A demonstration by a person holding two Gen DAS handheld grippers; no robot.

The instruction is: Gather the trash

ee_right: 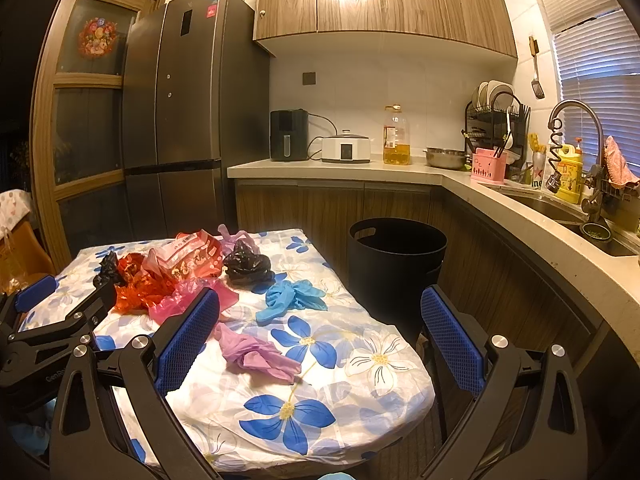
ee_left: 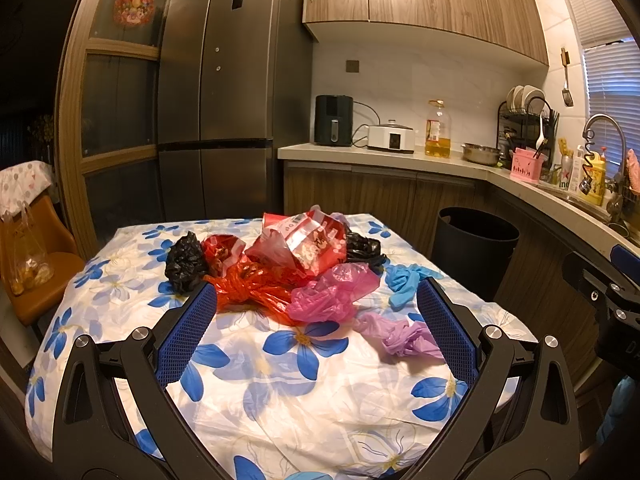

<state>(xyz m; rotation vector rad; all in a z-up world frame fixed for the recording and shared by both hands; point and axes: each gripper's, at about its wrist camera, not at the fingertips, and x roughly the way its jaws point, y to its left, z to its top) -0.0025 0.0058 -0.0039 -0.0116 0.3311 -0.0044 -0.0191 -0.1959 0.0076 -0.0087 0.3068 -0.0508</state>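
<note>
Now both the left claw [ee_left: 316, 328] and right claw [ee_right: 320, 336] hover released above the table [ee_right: 360, 392].

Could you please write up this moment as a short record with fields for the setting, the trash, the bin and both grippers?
setting: kitchen, table under a blue-flowered cloth
trash on table: red bags, black bags, pink bag, purple gloves, blue gloves
bin: black trash can on the floor beside the table, nothing visible inside
left gripper: open, holding nothing
right gripper: open, holding nothing
</note>
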